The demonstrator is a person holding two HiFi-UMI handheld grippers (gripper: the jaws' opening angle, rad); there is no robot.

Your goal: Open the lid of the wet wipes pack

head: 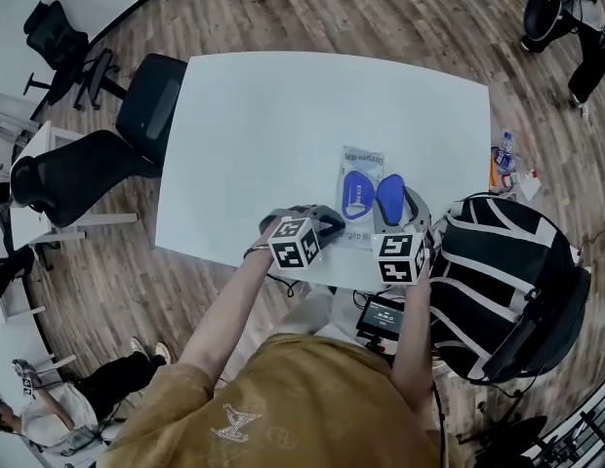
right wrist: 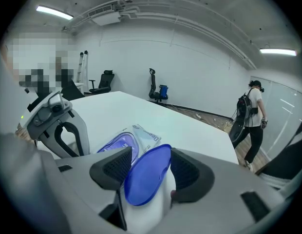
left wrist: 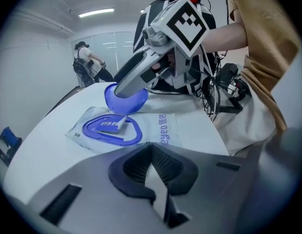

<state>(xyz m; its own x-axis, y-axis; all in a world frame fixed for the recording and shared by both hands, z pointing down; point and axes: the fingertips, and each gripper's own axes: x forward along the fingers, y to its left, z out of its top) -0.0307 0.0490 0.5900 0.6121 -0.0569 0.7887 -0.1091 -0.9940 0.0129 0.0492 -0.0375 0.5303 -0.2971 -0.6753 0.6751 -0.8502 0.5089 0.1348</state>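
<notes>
Wipes pack lid up in R tongs; L tongs closed, empty.

Blue lid, wht pack, wht table.

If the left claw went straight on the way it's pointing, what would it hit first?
Probably the wet wipes pack, lying just ahead of the left claw on the table; depth is hard to judge.
</notes>
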